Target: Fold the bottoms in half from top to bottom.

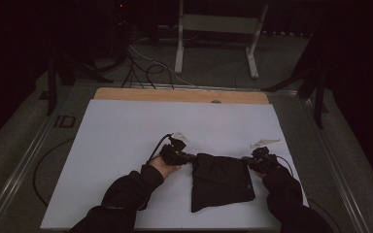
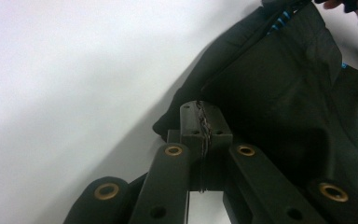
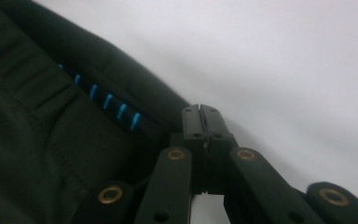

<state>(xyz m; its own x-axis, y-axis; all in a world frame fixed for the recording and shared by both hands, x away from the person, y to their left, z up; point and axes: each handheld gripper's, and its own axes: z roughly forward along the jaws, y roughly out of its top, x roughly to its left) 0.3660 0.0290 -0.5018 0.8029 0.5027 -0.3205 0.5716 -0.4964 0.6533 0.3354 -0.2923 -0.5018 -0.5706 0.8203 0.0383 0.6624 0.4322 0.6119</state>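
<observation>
A dark folded garment with blue stitching lies flat on the white table.

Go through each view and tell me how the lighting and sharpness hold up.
High view: dim, surroundings near black; the white sheet is the one bright area, the dark garment shows little detail. Left gripper view: sheet glares almost white, garment folds readable, near jaws soft. Right gripper view: blurred throughout, the blue stitches smeared, sheet a featureless grey-white.
</observation>
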